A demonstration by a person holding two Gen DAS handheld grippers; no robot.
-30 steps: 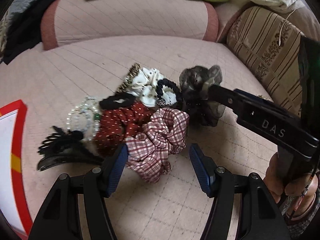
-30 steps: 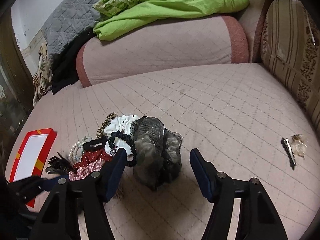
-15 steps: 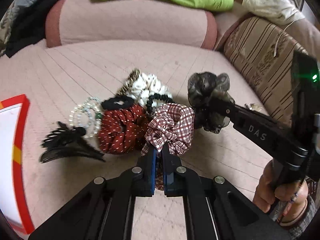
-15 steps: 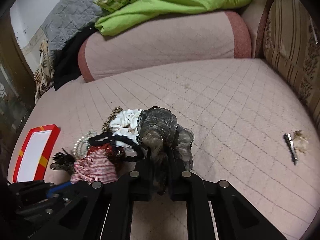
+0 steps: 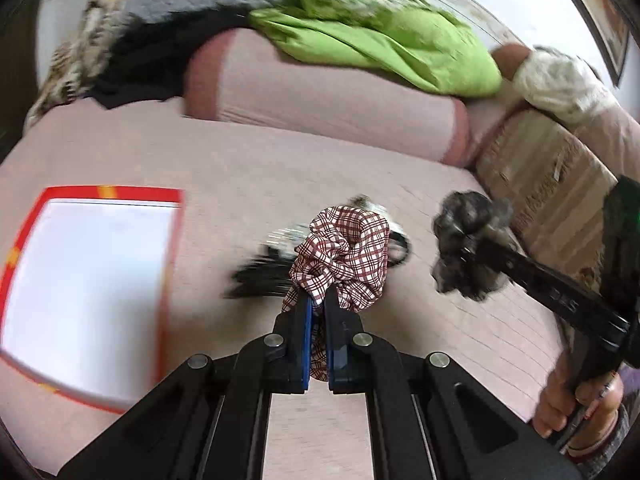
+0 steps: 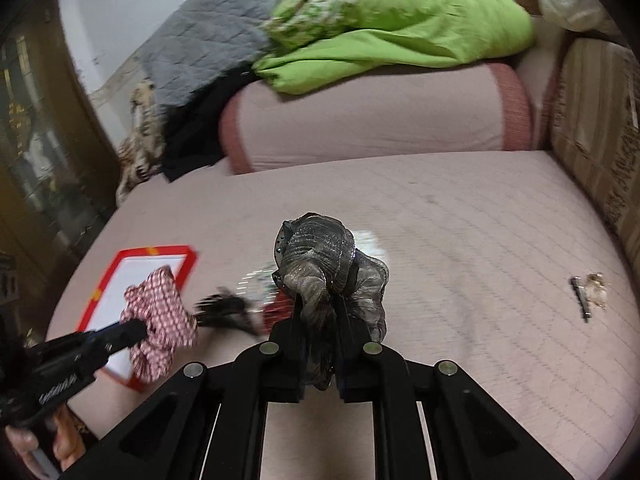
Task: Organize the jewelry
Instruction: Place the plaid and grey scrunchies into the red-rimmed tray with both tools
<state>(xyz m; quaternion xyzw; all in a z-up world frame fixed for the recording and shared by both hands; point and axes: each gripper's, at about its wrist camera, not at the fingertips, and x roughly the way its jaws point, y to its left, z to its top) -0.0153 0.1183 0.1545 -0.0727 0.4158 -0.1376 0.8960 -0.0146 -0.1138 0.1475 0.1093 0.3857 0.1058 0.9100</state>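
Plaid scrunchie (image 5: pixel 344 256): red-and-white check, pinched in the left gripper (image 5: pixel 316 320), lifted clear of the bed; in right wrist view it hangs in front of the tray's near corner.
Grey scrunchie (image 6: pixel 324 276): sheer, dark grey w/ a metallic sheen, clamped in the right gripper (image 6: pixel 318 320), also off the surface.
Left gripper: blue pads (image 5: pixel 306 332) nearly together, only cloth betw. them.
Right gripper: fingers drawn tight on the grey fabric, which bunches above and droops below the tips.
Pile left on bed: black claw clip (image 6: pixel 228 310), pearl-ish bead bracelet (image 5: pixel 284 236), a bit of red dotted scrunchie (image 6: pixel 276 308), white scrunchie (image 6: pixel 368 242) (all motion-blurred, details hard to tell).
Tray (image 5: pixel 100 193): red rim, white inside, flat on the bed, left of the pile.
Off alone: small hair clip (image 6: pixel 582 298) w/ a pale ornament (image 6: pixel 596 290) just beside it, far right, well apart from the pile.
Surface: pink quilted bedspread (image 6: pixel 460 248).
Behind: pink bolster (image 6: pixel 380 116) w/ green blanket (image 6: pixel 400 32) heaped on it, grey quilt (image 6: pixel 208 40) to its left.
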